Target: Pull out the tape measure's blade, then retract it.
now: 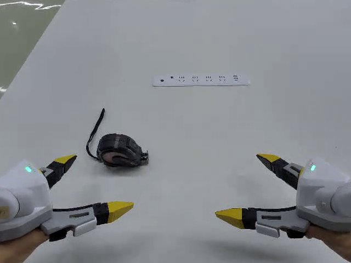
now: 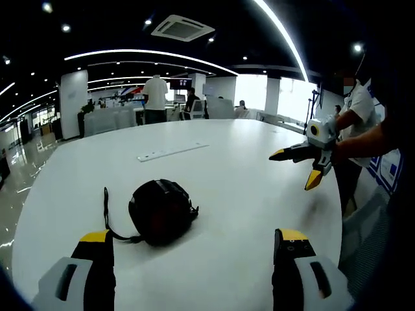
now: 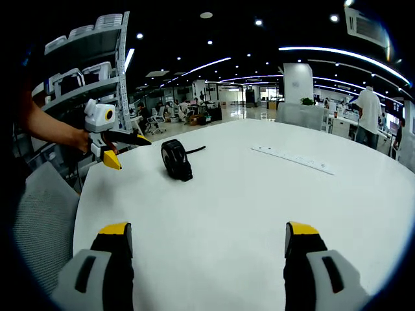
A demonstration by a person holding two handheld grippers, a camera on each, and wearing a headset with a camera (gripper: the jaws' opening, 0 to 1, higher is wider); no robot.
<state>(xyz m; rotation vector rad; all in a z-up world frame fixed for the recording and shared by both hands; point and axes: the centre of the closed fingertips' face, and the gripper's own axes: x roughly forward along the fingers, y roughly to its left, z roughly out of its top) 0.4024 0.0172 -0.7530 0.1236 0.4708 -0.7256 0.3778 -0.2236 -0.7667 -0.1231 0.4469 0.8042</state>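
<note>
The head view looked steeply down on the white table (image 1: pixel 230 126), facing 12 o'clock, close above the left gripper (image 1: pixel 100 182) at 7 o'clock and the right gripper (image 1: pixel 241 185) at 5 o'clock. The left gripper view sat low over the tabletop, facing about 1 o'clock, near the tape measure (image 2: pixel 162 210). The right gripper view, equally low, faced about 11 o'clock from farther off. All three shared the tape measure and power strip (image 1: pixel 201 80); each gripper view caught the opposite gripper

White table (image 1: pixel 263 126) — black tape measure (image 1: pixel 119 149) and white power strip (image 1: pixel 201 80) lying on it.
</note>
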